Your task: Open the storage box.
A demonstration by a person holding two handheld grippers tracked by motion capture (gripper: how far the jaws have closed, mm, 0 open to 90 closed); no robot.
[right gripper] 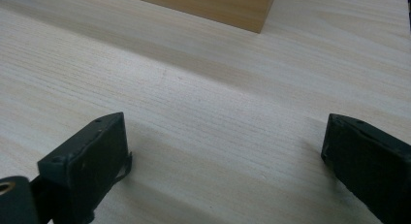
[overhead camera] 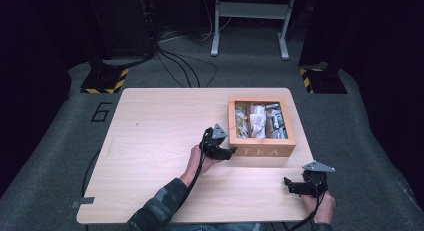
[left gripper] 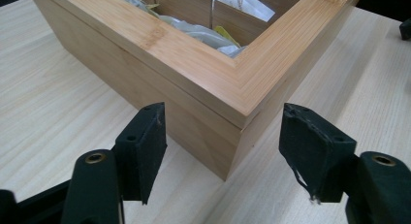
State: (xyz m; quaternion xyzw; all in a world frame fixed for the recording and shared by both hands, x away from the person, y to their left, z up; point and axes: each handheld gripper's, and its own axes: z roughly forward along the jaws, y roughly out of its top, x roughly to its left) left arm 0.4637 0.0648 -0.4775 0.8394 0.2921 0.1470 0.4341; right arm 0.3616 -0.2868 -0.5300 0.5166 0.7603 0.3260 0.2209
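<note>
In the high view, a pale wooden table (overhead camera: 160, 141) filled the middle of the frame, and an open wooden tea box (overhead camera: 261, 147) marked "TEA" sat right of centre on it, its compartments holding wrapped packets (overhead camera: 258, 118). The left gripper (overhead camera: 227, 152) lay just left of the box's lower left corner, held by the left hand (overhead camera: 197, 161). The right gripper (overhead camera: 290, 185) rested in the lower right of the frame, near the table's front edge and apart from the box, with the right hand (overhead camera: 322, 207) behind it.

In the left gripper view, the left gripper (left gripper: 223, 151) had its jaws spread wide, one on each side of the near corner of the tea box (left gripper: 194, 83), pinching nothing. Packets (left gripper: 203, 35) showed inside at the top.

In the right gripper view, the right gripper (right gripper: 225, 156) stood spread wide over bare table (right gripper: 203, 98), holding nothing; a corner of the tea box (right gripper: 228, 6) sat at the top centre.
</note>
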